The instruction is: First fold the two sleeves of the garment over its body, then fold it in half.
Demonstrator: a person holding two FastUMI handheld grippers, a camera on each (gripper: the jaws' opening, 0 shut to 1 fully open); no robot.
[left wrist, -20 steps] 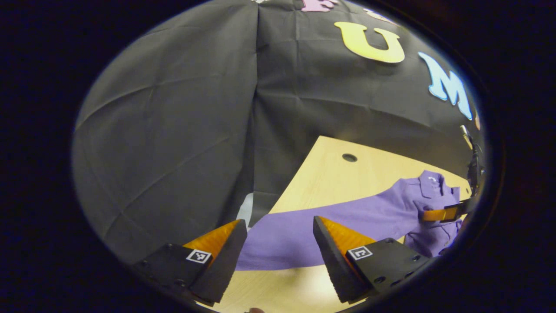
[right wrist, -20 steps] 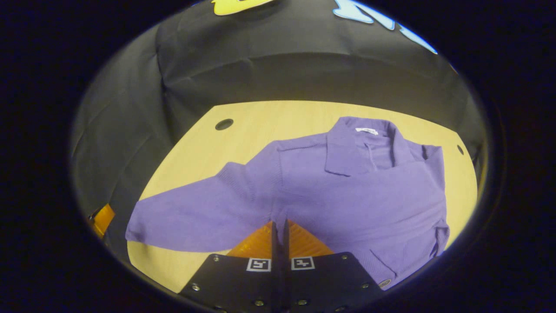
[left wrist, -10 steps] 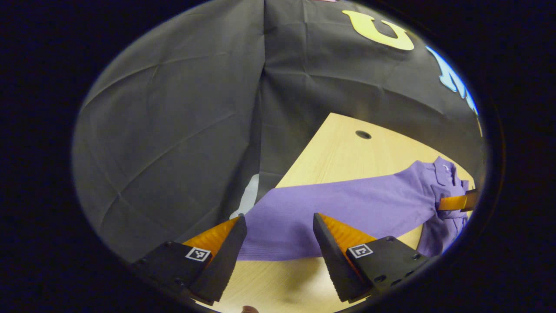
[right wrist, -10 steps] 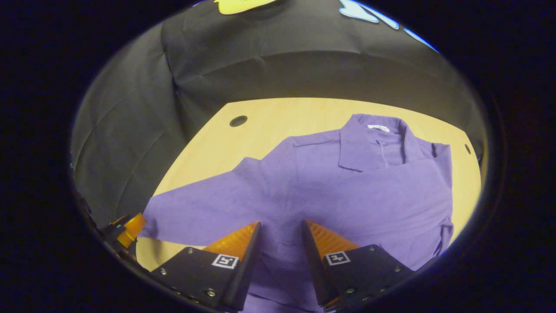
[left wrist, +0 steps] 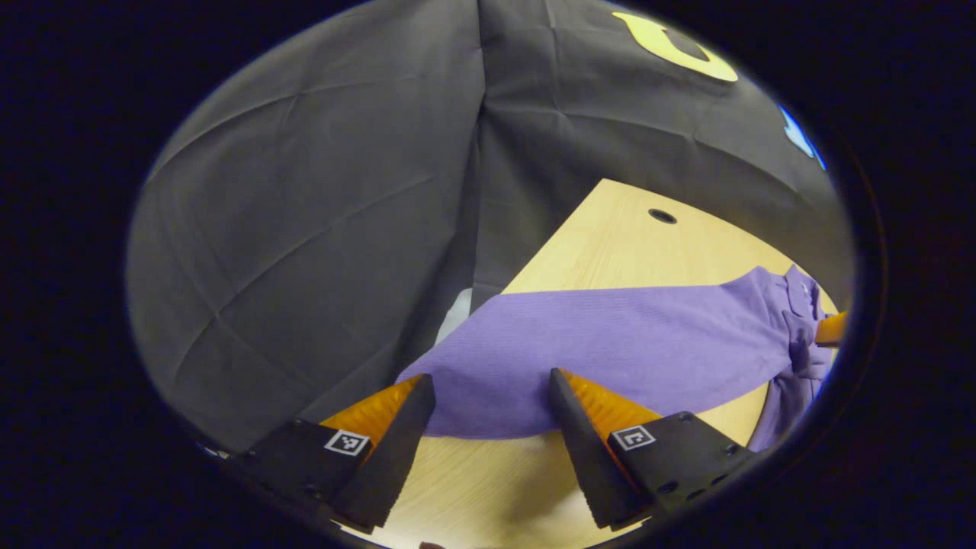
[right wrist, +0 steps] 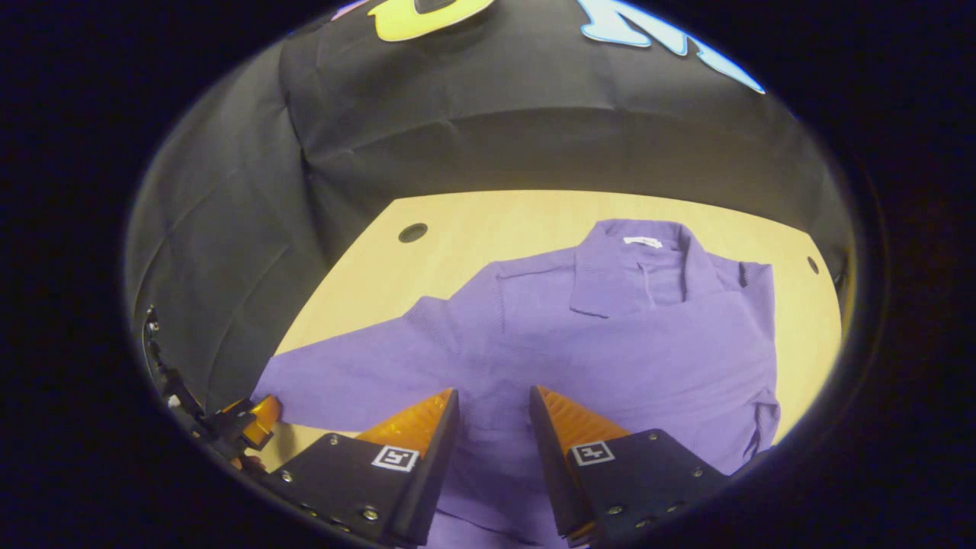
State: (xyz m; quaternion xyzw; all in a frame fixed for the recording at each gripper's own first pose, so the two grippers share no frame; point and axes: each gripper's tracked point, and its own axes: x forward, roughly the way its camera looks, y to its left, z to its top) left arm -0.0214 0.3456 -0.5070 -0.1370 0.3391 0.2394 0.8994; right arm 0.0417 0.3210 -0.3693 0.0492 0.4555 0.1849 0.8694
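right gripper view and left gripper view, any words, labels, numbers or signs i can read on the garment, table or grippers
Neck label inside the purple garment collar: white tab, too small to read.
Square markers on the right gripper and left gripper: coded patterns, no words or numbers.
Table: no text.

Bare table (right wrist: 488, 217) behind garment (right wrist: 610, 343); wall beyond.

A purple collared garment (right wrist: 610, 343) lies flat on the table, collar at the far side. 1 sleeve (left wrist: 610, 351) stretches out sideways, unfolded.
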